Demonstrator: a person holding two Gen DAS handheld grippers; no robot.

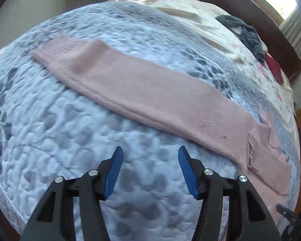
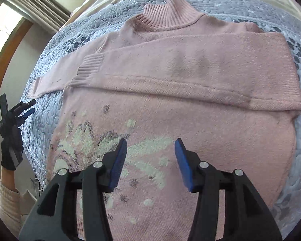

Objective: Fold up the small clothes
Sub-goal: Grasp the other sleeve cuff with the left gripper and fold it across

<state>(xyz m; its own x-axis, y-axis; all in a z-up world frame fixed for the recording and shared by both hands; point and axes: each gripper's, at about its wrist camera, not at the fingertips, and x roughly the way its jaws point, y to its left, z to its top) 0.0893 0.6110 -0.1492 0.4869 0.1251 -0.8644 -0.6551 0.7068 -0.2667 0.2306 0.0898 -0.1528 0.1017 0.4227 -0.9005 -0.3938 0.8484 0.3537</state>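
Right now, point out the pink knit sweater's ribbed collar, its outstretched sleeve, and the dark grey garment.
ribbed collar (image 2: 166,14) right wrist view, ribbing.
outstretched sleeve (image 1: 146,94) left wrist view, mid-length.
dark grey garment (image 1: 244,34) left wrist view, centre.

The left claw (image 1: 150,152) stands with its blue-padded fingers (image 1: 114,172) spread wide, nothing between them. The right claw (image 2: 151,144) is likewise parted and grips nothing. In the right wrist view, the left claw (image 2: 28,108) shows at the left edge, carried by a black-gloved hand (image 2: 11,146) above a cream ribbed sleeve (image 2: 7,198).
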